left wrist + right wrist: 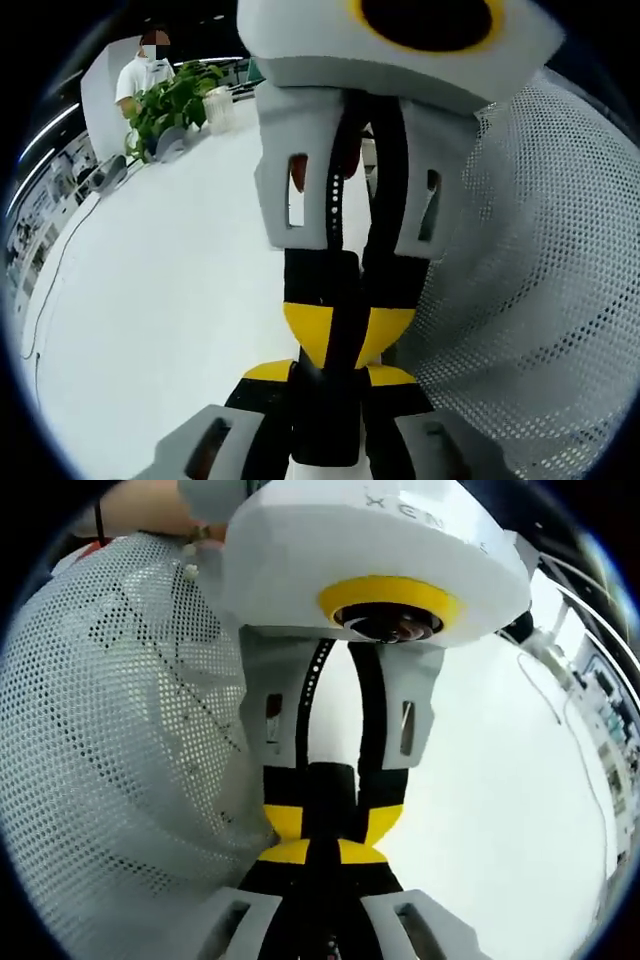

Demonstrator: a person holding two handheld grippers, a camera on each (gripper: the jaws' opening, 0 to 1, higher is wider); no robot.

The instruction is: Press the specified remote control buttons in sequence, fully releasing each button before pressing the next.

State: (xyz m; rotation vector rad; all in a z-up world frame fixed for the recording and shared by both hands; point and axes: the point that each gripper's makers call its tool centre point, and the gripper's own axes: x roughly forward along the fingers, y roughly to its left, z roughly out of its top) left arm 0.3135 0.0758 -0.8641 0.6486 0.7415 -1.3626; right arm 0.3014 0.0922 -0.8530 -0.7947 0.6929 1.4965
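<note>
My left gripper [330, 385] rises from the bottom of the left gripper view, its black, yellow-tipped fingers pressed together and holding nothing. The right gripper [338, 325] comes down from the top of that view and meets it tip to tip, its tips also together. The right gripper view mirrors this: my right gripper [328, 860] stands shut at the bottom, and the left gripper [330, 815] reaches down from above and touches its tips. Both grippers hang over a white table [170, 280].
White mesh fabric [540, 280] of a person's clothing bulges close beside the grippers, seen also as mesh fabric [110, 740]. At the table's far end stand a green plant [170, 105] and a person [145, 70]. A thin cable [575, 750] runs along the table.
</note>
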